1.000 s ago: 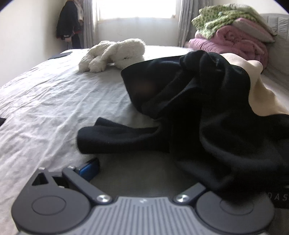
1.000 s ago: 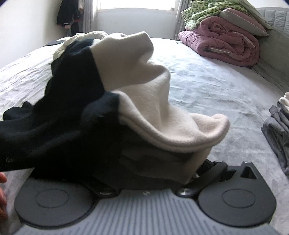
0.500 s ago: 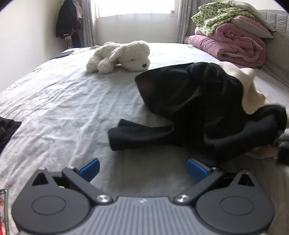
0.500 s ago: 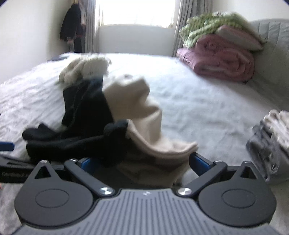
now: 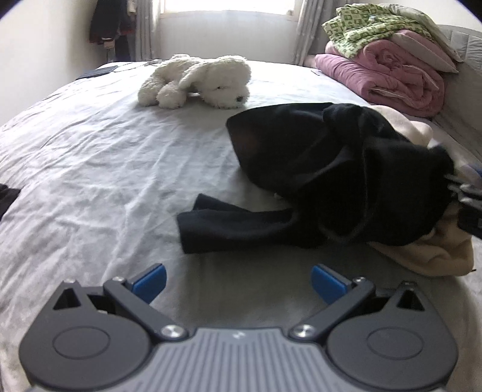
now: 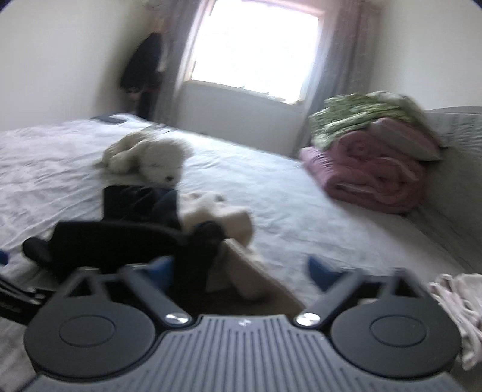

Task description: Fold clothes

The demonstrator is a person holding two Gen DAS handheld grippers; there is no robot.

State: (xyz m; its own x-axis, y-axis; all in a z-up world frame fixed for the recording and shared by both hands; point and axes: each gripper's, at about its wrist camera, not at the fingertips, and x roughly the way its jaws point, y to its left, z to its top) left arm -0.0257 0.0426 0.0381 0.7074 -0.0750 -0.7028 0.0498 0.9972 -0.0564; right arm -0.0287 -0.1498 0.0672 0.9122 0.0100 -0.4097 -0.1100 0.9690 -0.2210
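While both tools hang over the white wrinkled bed sheet (image 5: 90,169), the crumpled black-and-cream fleece garment (image 5: 337,169) lies heaped right of centre on the bed, one black sleeve (image 5: 235,226) stretched left toward the near side. Left gripper (image 5: 238,280): blue pads spread wide, nothing between them, bare sheet below, garment just beyond the tips. Right gripper (image 6: 241,268): frame blurred, jaws closing; the garment's dark fold lies against the left pad (image 6: 161,267), the right pad is clear of cloth, so no firm clamp visible. Cream part of the garment sits under and ahead of that tool. White plush toy dog (image 5: 198,81) lies far, left of the garment, apart from it. Folded pink quilt (image 5: 391,78) with green patterned blanket (image 5: 364,27) on top at far right. Pale folded clothes (image 6: 455,304) at near right edge.
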